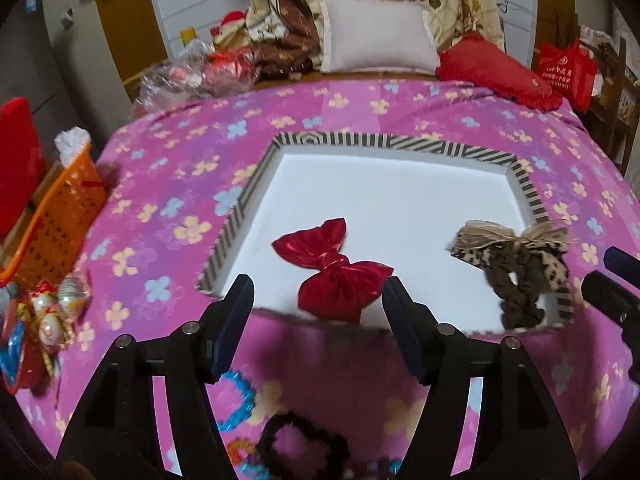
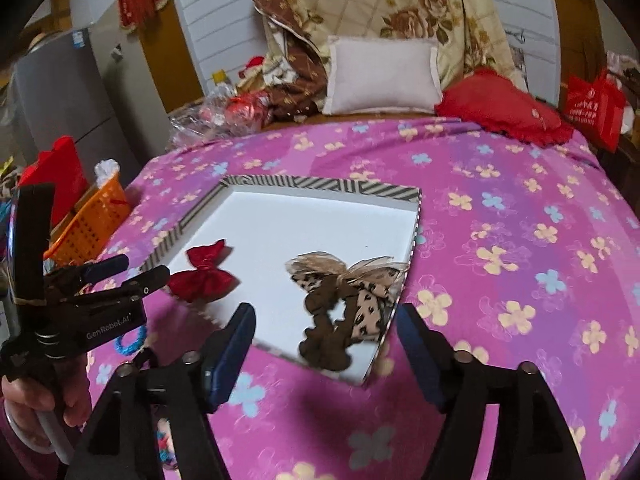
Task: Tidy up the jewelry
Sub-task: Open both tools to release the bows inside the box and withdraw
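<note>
A striped-rim box with a white floor lies on the pink flowered bedspread; it also shows in the right wrist view. In it lie a red bow and a brown leopard-print scrunchie with a bow. My left gripper is open and empty, just short of the red bow. My right gripper is open and empty, just short of the scrunchie. A blue bead bracelet and a dark fuzzy scrunchie lie on the bedspread under the left gripper.
An orange basket stands off the left edge of the bed. Small trinkets lie at the left. Pillows and bedding pile at the far end, with a red cushion and a red bag to the right.
</note>
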`<state>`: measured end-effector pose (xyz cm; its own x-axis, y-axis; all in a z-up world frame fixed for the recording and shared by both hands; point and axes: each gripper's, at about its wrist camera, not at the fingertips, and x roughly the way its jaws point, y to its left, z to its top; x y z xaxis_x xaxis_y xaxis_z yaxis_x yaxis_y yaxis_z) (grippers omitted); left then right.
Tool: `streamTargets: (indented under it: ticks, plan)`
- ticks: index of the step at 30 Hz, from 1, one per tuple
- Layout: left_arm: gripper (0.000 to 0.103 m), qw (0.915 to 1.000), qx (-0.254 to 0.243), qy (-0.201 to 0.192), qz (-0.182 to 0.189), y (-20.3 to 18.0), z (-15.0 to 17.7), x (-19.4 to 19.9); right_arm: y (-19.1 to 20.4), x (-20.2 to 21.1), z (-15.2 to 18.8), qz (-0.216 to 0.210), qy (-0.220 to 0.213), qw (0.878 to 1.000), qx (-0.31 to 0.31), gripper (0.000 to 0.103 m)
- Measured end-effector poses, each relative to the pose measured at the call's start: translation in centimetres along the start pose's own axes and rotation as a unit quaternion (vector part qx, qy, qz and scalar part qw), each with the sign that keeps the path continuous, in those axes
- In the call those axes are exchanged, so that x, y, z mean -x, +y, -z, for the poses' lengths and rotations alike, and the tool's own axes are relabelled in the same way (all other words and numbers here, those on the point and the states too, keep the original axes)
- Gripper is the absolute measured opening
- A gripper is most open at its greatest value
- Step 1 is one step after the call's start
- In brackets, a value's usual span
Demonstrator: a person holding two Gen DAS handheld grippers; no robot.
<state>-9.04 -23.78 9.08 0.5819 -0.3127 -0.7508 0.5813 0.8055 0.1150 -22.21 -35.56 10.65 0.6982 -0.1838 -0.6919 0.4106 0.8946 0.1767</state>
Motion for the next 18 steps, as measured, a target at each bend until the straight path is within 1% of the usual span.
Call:
streamTargets:
  ticks: [3,8,11,18]
  plan:
    - [0.069,0.9999,0.003,-0.013,-0.001,0.4,1.0,2.4,1.2,1.4,1.1,-0.009,-0.003,1.000,0.003,0.072]
    - [0.069,0.9996,0.011,-0.024,-0.011,1.0,3.8,5.8,3.1,3.1,3.1,-0.010,-0.006,1.000,0.014,0.072]
    - [0.069,0.9996,0.017,-0.019,-0.015,1.4,5.8,7.0,4.1,3.7,4.3,-0.014,-0.004,1.000,0.019,0.072]
    - [0.069,0.9986,0.045,-0.006,-0.028,2.8,10.2,8.4,6.3,4.6,7.0,-0.024,0.006,0.999,0.029,0.072]
